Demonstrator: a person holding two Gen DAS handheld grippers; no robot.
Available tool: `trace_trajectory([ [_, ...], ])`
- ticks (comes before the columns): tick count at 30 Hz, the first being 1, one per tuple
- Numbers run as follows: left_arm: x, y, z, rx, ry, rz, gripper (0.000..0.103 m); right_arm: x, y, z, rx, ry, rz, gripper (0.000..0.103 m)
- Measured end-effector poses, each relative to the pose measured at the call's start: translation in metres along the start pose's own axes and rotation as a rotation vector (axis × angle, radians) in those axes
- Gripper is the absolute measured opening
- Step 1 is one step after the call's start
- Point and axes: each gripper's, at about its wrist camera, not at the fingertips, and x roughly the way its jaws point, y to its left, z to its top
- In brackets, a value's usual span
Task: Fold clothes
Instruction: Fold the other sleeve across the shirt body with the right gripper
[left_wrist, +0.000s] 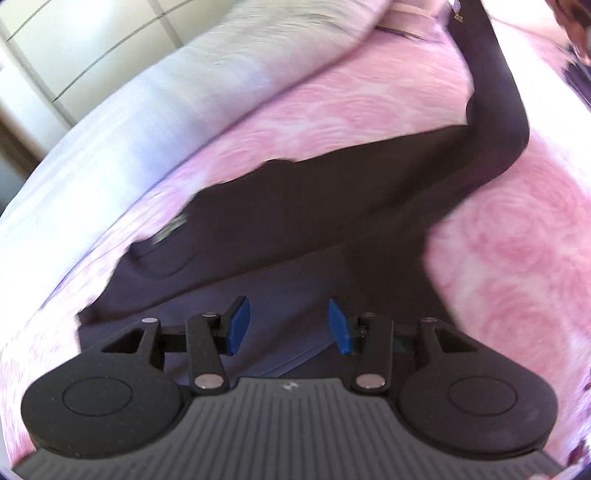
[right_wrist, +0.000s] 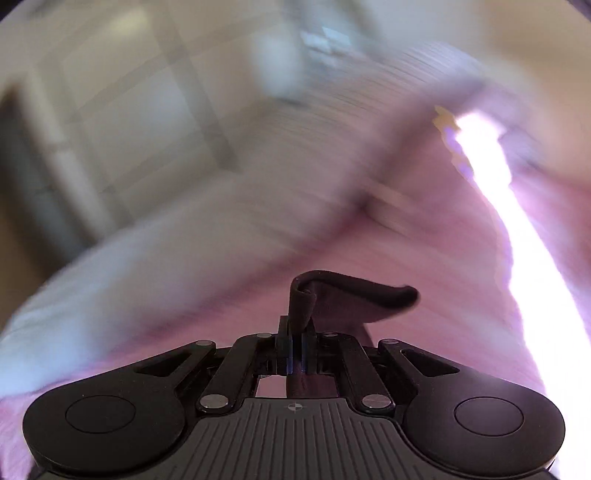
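Observation:
A dark long-sleeved garment (left_wrist: 295, 221) lies on a pink rose-patterned bedspread (left_wrist: 517, 258). One sleeve (left_wrist: 495, 110) rises up to the top right, lifted off the bed. My left gripper (left_wrist: 289, 325) is open, its blue pads (left_wrist: 240, 321) just above the garment's body, holding nothing. My right gripper (right_wrist: 296, 350) is shut on a dark cuff or edge of the garment (right_wrist: 347, 295), which folds over to the right above the fingers. The right wrist view is heavily blurred.
A pale lilac sheet or blanket (left_wrist: 129, 147) lies along the bed's far left side. A cream wardrobe with panel doors (left_wrist: 55, 48) stands beyond it, also blurred in the right wrist view (right_wrist: 129, 110). A bright sunlit strip (right_wrist: 517, 240) crosses the bedspread.

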Motion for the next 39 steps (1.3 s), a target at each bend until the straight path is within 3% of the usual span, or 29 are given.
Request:
trace_trajectory([
  [2,-0.006,0.028,-0.019,-0.044,-0.004,0.022,0.043,-0.004,0.077,0.005,-0.111,-0.066,0.118,0.003],
  [5,-0.010,0.074,-0.057,-0.101,0.011,0.047,0.044,-0.013,0.186,-0.036,-0.251,-0.080,0.260,0.003],
  [8,-0.013,0.118,-0.100,-0.140,0.029,0.068,0.044,0.007,0.274,-0.111,-0.375,0.010,0.359,0.003],
  [11,-0.016,0.157,-0.143,-0.179,0.045,0.083,0.044,0.044,0.333,-0.194,-0.495,0.165,0.390,0.003],
  [14,-0.018,0.188,-0.182,-0.222,0.059,0.089,0.044,0.068,0.360,-0.243,-0.555,0.277,0.360,0.003],
  [16,-0.018,0.205,-0.204,-0.252,0.064,0.087,0.044,0.071,0.370,-0.257,-0.580,0.297,0.330,0.003],
  [21,-0.018,0.233,-0.236,-0.310,0.049,0.062,0.044,0.070,0.404,-0.245,-0.580,0.198,0.261,0.003],
  [24,-0.016,0.244,-0.239,-0.324,0.027,0.041,0.044,0.066,0.431,-0.235,-0.573,0.125,0.272,0.003],
  [30,-0.014,0.259,-0.248,-0.324,0.009,0.012,0.044,0.082,0.482,-0.269,-0.639,0.177,0.310,0.003],
  [34,-0.014,0.264,-0.256,-0.323,0.012,0.007,0.044,0.076,0.503,-0.282,-0.661,0.151,0.326,0.003],
  [36,-0.014,0.266,-0.260,-0.323,0.013,0.004,0.044,0.082,0.514,-0.298,-0.697,0.190,0.349,0.003],
  [39,-0.014,0.269,-0.266,-0.322,0.015,0.000,0.044,0.099,0.527,-0.330,-0.810,0.376,0.355,0.007],
])
